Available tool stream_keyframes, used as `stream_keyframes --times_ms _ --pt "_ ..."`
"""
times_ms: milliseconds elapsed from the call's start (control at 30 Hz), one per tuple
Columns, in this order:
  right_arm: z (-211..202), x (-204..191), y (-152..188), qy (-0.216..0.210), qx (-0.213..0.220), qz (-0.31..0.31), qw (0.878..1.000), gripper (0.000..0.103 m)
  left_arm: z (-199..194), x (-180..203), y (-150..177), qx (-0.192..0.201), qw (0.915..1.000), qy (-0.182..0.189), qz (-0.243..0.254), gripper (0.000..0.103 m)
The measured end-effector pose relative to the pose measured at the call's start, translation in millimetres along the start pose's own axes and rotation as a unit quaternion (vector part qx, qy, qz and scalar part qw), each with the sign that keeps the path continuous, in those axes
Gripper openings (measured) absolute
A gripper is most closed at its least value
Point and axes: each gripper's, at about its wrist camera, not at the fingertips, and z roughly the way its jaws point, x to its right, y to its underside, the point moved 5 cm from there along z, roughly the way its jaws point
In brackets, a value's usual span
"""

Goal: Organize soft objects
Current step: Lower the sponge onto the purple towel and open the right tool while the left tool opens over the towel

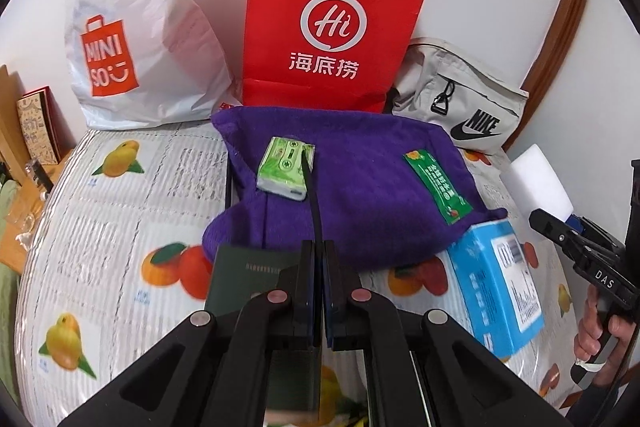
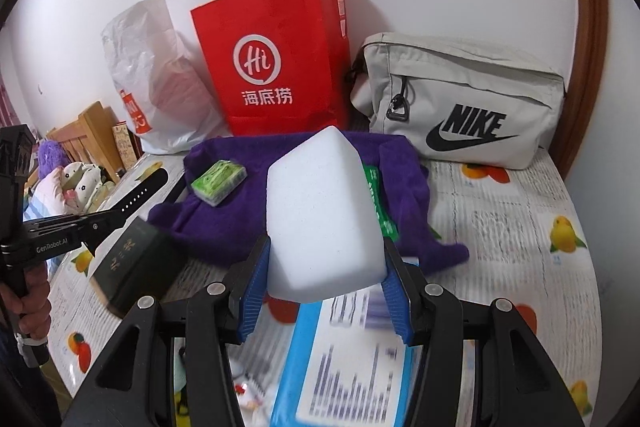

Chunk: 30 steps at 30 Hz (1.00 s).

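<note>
My right gripper [image 2: 326, 279] is shut on a white sponge block [image 2: 324, 215] and holds it above the table; it also shows at the right of the left wrist view [image 1: 536, 183]. My left gripper [image 1: 319, 247] is shut on a thin black strap [image 1: 314, 203] that sticks forward over a purple towel [image 1: 360, 183]. The strap [image 2: 140, 199] shows in the right wrist view too. A green tissue pack [image 1: 286, 169] lies on the towel [image 2: 248, 211], which carries a green label [image 1: 438, 187].
A red paper bag [image 1: 332, 27], a white Miniso plastic bag [image 1: 136, 27] and a grey Nike pouch [image 2: 464, 103] stand against the back wall. A blue box [image 1: 496, 283] and a dark green box [image 2: 132, 267] lie on the fruit-print tablecloth [image 1: 100, 227].
</note>
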Motion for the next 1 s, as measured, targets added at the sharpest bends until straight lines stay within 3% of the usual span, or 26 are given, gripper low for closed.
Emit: stream_keyframes --times_ms 633,1000 --pt "105.5 15.2 -19.0 -0.046 -0.110 -0.026 0.993 0.053 83.3 14.0 -39.9 -0.060 0.9976 0.034 0.005 0.004" --pt "137.5 4.4 -11.5 -0.055 -0.167 -0.053 0.983 0.053 112.3 9.3 -39.8 -0.093 0.9955 0.018 0.011 0.004"
